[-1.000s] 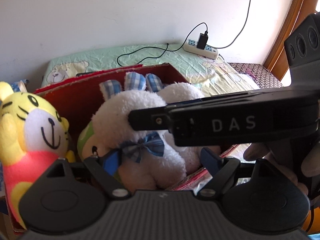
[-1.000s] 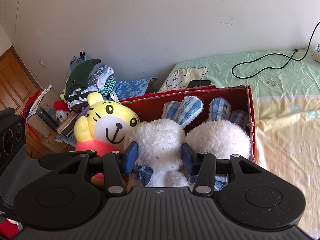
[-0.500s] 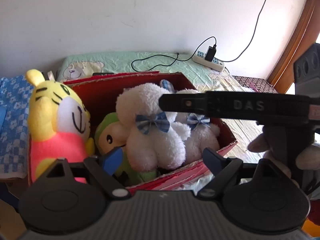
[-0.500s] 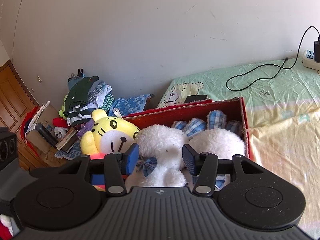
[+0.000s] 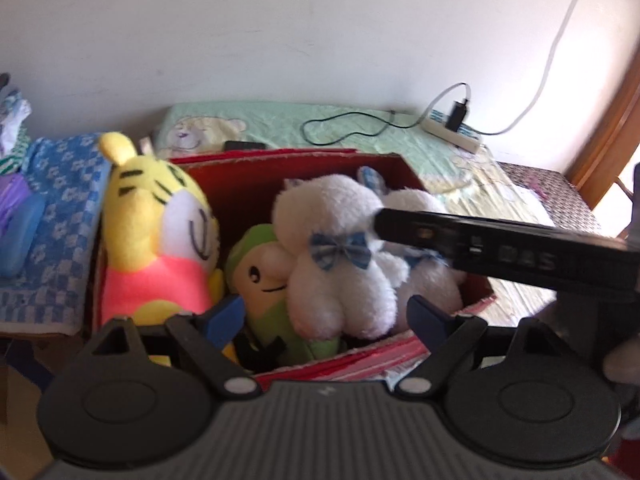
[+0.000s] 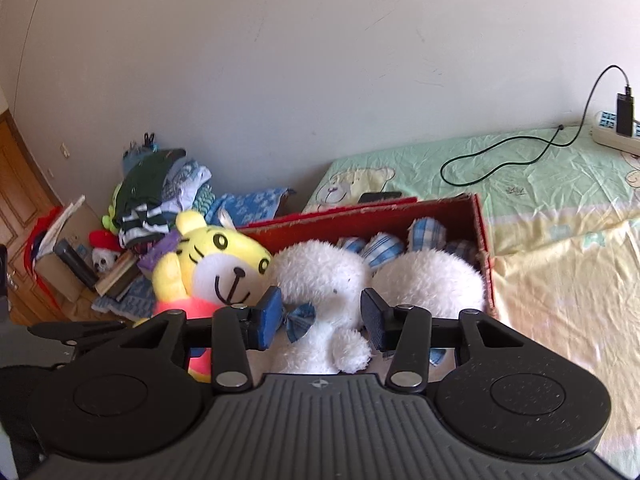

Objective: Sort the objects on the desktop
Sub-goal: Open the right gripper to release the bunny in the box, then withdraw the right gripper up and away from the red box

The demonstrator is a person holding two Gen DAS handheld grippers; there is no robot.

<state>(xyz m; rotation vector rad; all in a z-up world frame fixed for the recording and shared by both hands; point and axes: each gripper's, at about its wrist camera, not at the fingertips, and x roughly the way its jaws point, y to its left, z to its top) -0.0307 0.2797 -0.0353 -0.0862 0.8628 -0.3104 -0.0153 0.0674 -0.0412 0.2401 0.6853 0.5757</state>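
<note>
A red box [image 5: 280, 157] on the bed holds a yellow tiger plush [image 5: 156, 216], a green plush [image 5: 260, 272] and two white rabbits with blue bows [image 5: 332, 256]. My left gripper [image 5: 324, 316] hangs open above the box's near edge, with nothing between its pads. In the right wrist view the tiger [image 6: 216, 256] leans at the box's [image 6: 360, 210] left end, beside the rabbits [image 6: 320, 272]. My right gripper [image 6: 320, 318] hovers over the nearer rabbit. Its jaws are closing, and the pads stand clear of the fur. One of its fingers [image 5: 480, 248] reaches in from the right.
A power strip [image 6: 616, 136] with a black cable [image 6: 500, 160] lies on the green sheet behind the box. A dark phone [image 5: 244, 145] rests by the box's far rim. A clothes pile [image 6: 160, 192], a blue towel [image 5: 60, 216] and a carton of books [image 6: 68, 264] crowd the left.
Both grippers drew back and rose, so the box now sits lower and farther off. The left jaws spread wider. The white rabbit has settled into the box beside the other.
</note>
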